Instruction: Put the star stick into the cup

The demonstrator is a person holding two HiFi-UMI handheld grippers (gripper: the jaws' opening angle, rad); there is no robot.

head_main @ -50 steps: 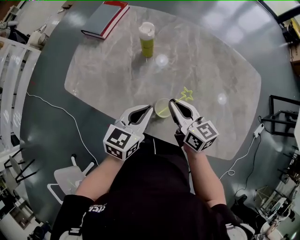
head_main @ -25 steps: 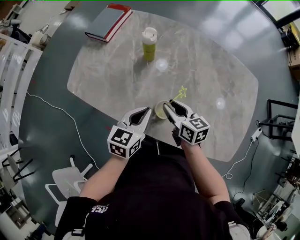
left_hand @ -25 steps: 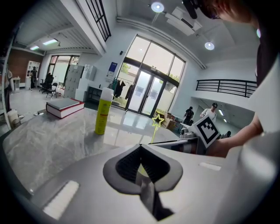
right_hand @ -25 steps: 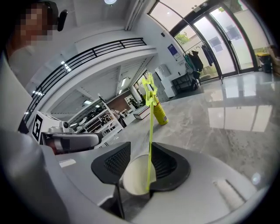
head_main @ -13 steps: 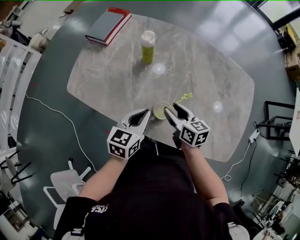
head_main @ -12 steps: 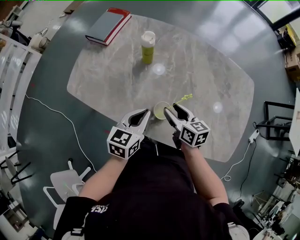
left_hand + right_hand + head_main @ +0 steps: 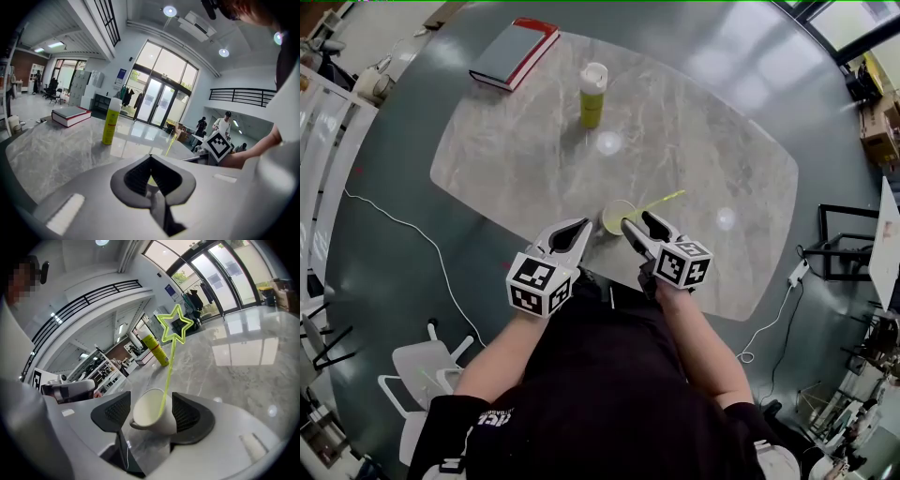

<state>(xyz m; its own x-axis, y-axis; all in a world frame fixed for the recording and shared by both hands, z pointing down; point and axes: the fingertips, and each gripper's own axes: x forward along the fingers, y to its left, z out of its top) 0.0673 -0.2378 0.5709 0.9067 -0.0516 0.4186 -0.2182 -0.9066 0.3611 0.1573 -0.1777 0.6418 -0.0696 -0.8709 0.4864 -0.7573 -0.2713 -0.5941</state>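
The cup (image 7: 617, 217) is set on the marble bench (image 7: 516, 159) near its front edge, directly ahead of the two grippers. The star stick (image 7: 656, 201) is seen standing in the cup, its lower end inside the rim and its shaft leaning out toward the right of the head view. In the right gripper view the yellow-green star stick (image 7: 169, 363) is shown rising from the white inside of the cup (image 7: 150, 416), with the outlined star at its top end.

The right gripper (image 7: 637, 223) is held at the cup, and its fingers (image 7: 186, 413) are spread wide to either side of it. They have just been opening. The cup is between them, but it is not clamped: a clear gap is seen on the handle side, while the other pad lies close against the cup's wall. The stick is not touched by either finger.

The left gripper (image 7: 581, 228) is held just left of the cup. In the left gripper view its fingertips (image 7: 150, 158) are brought together, and nothing is gripped between them.

A yellow-green bottle (image 7: 592, 94) with a white cap is stood upright farther back on the bench. A closed book (image 7: 511, 49) with a red spine is laid at the far left corner.
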